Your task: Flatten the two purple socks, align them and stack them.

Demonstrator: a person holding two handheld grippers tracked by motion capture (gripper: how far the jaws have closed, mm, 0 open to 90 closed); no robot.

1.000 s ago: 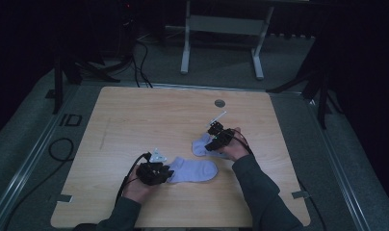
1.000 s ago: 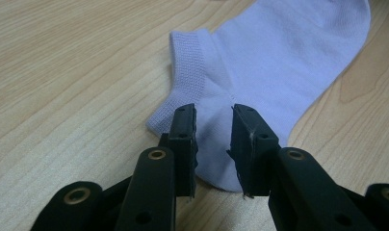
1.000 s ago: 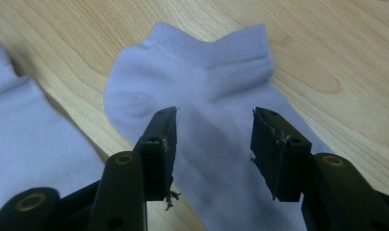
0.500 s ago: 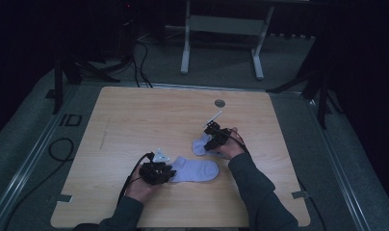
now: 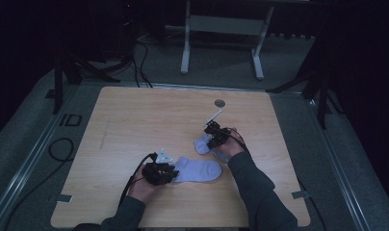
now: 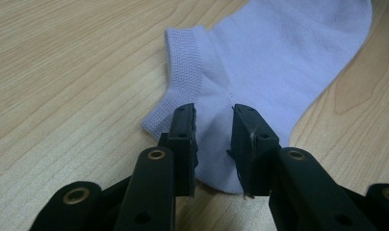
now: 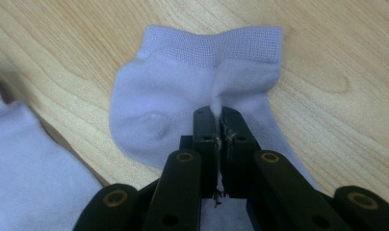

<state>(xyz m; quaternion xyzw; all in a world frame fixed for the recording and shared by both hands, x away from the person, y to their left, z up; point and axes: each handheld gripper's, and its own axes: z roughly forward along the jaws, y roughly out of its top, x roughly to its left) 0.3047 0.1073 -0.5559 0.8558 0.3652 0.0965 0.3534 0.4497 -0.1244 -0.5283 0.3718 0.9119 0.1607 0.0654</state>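
Gripping: right gripper [image 7: 216,118] jaws closed on a pinch of fabric below the cuff of the far sock [image 7: 183,106].
Far sock pos.: right of table [image 5: 135,110] centre, flat on wood.
L gripper [image 6: 213,130]: jaws apart, straddling heel of near sock [image 6: 279,57]; fabric between them, not clamped.
Near sock pos.: front-centre, toe pointing right [image 5: 197,169].
High view extra: both hands, sleeves, round grommet [image 5: 219,102] at far edge.
Gripper views extra: ribbed cuff weave, pinch fold.
Writing: "ID" mark [image 5: 70,120] on floor, left of table.

A dim lab: wooden table [image 5: 135,120] on carpet, floor cables [image 5: 144,53], metal stand [image 5: 221,29] behind.
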